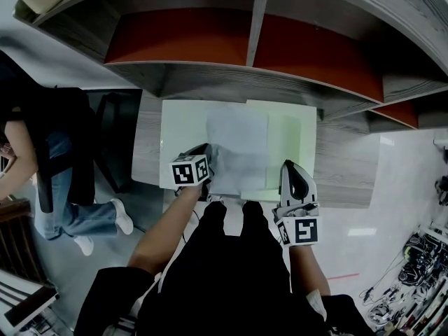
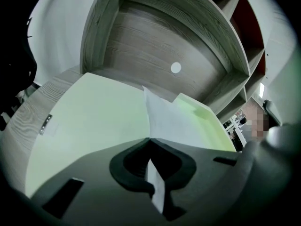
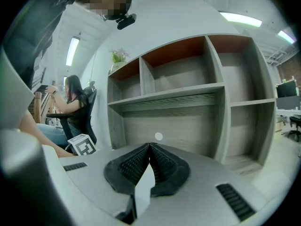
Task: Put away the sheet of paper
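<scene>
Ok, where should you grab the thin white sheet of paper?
At its near left edge, coming in from the near side: the thin white sheet of paper lies flat on the pale green mat, so only an edge fits the jaws. The left gripper pinches there.

The left gripper (image 1: 208, 150) pitches steeply downward and away from the body. Its fingers (image 2: 126, 163) are closed on the near left corner of the sheet of paper (image 1: 239, 142). The left forearm (image 1: 166, 231) is bare and extended forward. The right gripper (image 1: 290, 168) is held close to level, pointing far. Its fingers (image 3: 128, 167) are closed together with nothing between them. The right forearm (image 1: 308, 266) is extended forward.
</scene>
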### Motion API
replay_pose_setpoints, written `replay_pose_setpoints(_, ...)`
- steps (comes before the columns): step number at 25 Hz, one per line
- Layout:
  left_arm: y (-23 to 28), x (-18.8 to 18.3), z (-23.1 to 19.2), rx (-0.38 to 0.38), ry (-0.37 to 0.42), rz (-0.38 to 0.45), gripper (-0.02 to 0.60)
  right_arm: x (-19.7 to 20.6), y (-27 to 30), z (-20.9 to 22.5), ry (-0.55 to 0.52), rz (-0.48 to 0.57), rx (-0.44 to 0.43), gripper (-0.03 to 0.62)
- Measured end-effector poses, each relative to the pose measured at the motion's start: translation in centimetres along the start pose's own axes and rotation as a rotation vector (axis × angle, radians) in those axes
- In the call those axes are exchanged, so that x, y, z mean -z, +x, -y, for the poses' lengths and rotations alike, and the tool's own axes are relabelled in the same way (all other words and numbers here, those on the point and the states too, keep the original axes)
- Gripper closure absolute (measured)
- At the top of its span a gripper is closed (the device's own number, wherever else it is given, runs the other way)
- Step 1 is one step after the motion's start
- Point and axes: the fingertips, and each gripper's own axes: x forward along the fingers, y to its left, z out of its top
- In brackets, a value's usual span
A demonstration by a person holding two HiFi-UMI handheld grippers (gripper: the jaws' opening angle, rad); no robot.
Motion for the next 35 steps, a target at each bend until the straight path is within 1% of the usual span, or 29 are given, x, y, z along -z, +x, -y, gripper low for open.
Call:
replay_pose_setpoints(7,1.6,-0.1,4.1,0.056,0.028,-0.008,0.575,0.7,-0.5,1.2,0.01,-0.006,0.007,0.577)
replay_pose_setpoints(11,2.4,0.5,5.7,0.07,0.024,-0.028,0.575,0.9,-0.8,1.8,0.016,-0.008,0.008,0.577)
replay_pose_setpoints(14,2.9,0.5,7.2,0.086,0.036,-0.035,0.575,1.1,-1.0,2.2,0.021,-0.009,0.01,0.577)
replay_pose_setpoints(21,4.2,1.0,10.7,0.129,0.01,-0.054,0.575,1.4,-1.7,3.7,0.029,-0.01,0.017,0.577)
replay_pose_setpoints(25,4.8,0.8,12.7,0.159,0.026,-0.057,0.575,1.7,-2.0,4.5,0.031,-0.012,0.021,0.577)
replay_pose_setpoints(30,5.3,1.2,14.0,0.177,0.034,-0.074,0.575,1.7,-2.3,5.3,0.033,-0.011,0.022,0.577)
replay_pose_setpoints(35,5.6,2.0,15.0,0.22,0.037,-0.096,0.567,1.7,-2.7,5.4,0.033,-0.008,0.015,0.577)
